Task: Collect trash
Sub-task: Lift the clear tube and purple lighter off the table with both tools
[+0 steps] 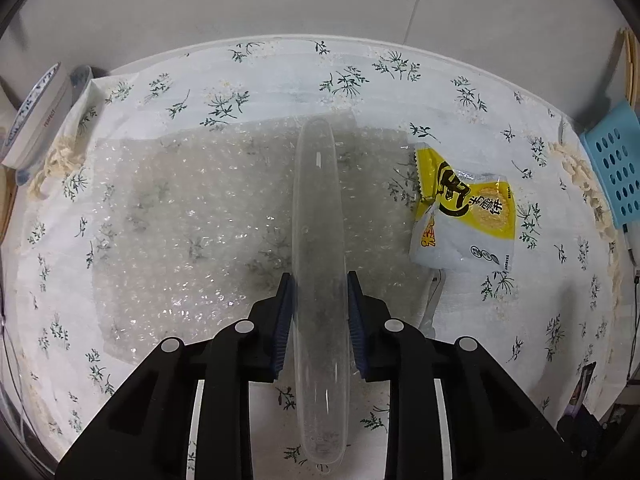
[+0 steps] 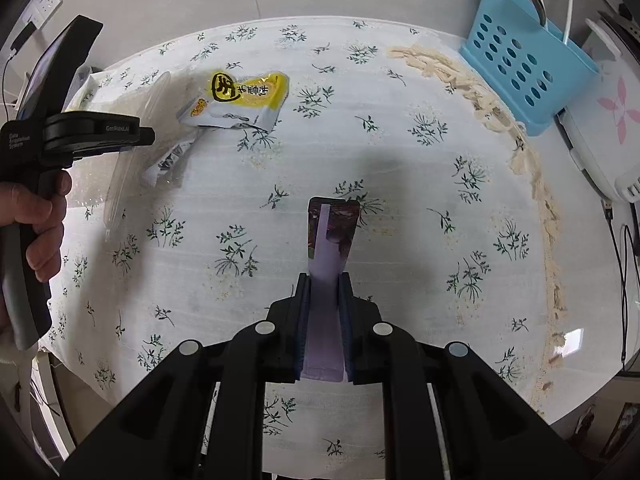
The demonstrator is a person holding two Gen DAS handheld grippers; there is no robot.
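Note:
My left gripper [image 1: 319, 280] is shut on a long clear plastic piece [image 1: 318, 240] held edge-on, both blue pads against its sides. Under it a sheet of bubble wrap [image 1: 192, 232] lies on the floral tablecloth [image 1: 280, 76]. A yellow and white snack wrapper [image 1: 468, 208] rests to the right of it. In the right wrist view, my right gripper [image 2: 323, 278] is shut on a purple packet [image 2: 330, 232] that sticks out above the cloth. The snack wrapper [image 2: 240, 100] lies at the far left, by the left gripper's body [image 2: 80, 132], which a hand [image 2: 36, 216] holds.
A blue perforated utensil basket [image 2: 520, 68] stands at the table's right edge, with a white appliance [image 2: 604, 128] beside it. A roll of tape [image 1: 36, 116] sits at the left edge. Cables [image 2: 624, 260] hang off the right side. A crumpled silvery wrapper [image 2: 168, 160] lies beneath the clear piece.

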